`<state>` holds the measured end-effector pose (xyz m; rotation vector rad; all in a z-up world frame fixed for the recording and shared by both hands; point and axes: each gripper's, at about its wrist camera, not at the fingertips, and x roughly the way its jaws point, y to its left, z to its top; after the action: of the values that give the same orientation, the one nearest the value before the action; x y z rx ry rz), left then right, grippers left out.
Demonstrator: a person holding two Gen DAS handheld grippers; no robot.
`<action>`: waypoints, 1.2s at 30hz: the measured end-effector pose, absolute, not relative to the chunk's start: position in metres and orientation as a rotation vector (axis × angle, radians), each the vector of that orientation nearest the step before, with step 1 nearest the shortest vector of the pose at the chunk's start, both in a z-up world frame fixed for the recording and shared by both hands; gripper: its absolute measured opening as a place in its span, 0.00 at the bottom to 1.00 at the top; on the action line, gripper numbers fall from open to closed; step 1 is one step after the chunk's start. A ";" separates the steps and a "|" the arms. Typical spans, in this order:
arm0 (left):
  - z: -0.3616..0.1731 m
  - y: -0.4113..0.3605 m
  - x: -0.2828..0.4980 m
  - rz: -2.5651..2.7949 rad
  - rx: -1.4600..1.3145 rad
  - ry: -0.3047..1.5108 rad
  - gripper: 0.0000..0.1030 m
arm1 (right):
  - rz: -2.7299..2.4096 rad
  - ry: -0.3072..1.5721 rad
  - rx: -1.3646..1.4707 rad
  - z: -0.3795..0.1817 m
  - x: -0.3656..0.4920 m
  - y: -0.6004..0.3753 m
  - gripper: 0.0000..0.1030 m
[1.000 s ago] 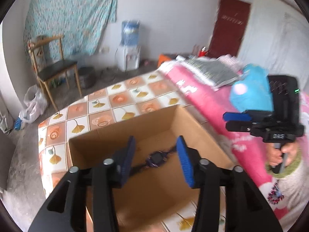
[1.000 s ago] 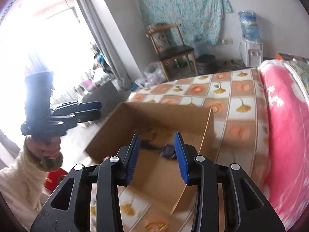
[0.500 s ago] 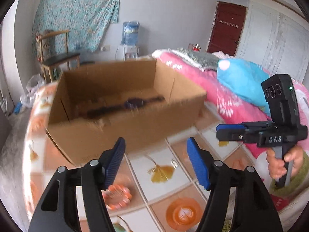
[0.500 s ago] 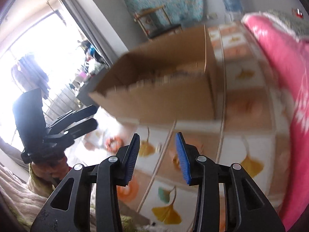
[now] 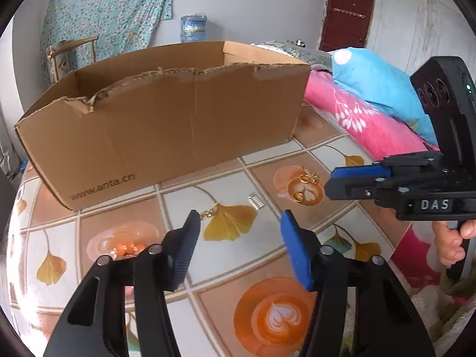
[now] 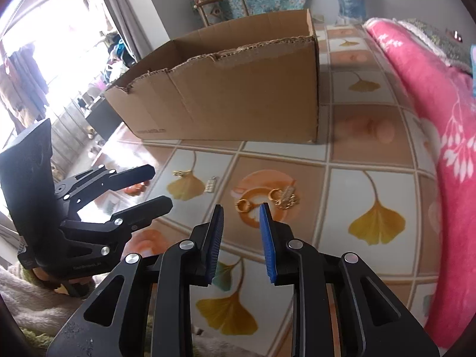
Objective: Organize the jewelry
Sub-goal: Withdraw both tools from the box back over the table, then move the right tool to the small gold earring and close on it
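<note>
Left wrist view: both hand-held grippers have dropped from over the cardboard box (image 5: 166,125) to the patterned table (image 5: 336,238) in front of it. The left hand-held gripper (image 5: 238,250) is open and empty, its jaws just narrowing; the right hand-held gripper (image 6: 239,238), also empty, has been closing (gap remains). Gold rings (image 6: 247,205) lie mid-frame just beyond its tips, likely the next pick.

Gold rings (image 6: 247,205) and a gold chain cluster (image 6: 286,198) lie just ahead of the right hand-held gripper (image 6: 240,232). A small silver clasp (image 5: 256,201), gold earring (image 5: 206,214) and orange bead bracelet (image 5: 126,249) lie before the left hand-held gripper (image 5: 238,238).
</note>
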<state>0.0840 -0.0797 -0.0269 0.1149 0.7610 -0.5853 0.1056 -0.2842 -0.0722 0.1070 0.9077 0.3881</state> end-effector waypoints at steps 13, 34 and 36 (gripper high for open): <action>-0.034 -0.104 0.093 -0.656 0.185 0.724 0.27 | 0.349 0.894 0.137 -0.077 0.111 -0.300 0.22; -0.045 -0.121 0.114 -0.617 0.294 0.811 0.08 | 0.356 0.872 0.249 -0.085 0.120 -0.322 0.20; -0.045 -0.122 0.113 -0.619 0.301 0.807 0.06 | 0.352 0.869 0.244 -0.085 0.120 -0.321 0.20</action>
<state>0.1128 -0.1216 -0.0447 0.3007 0.8066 -0.6191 0.1195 -0.3213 -0.0845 0.2437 0.8689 0.3520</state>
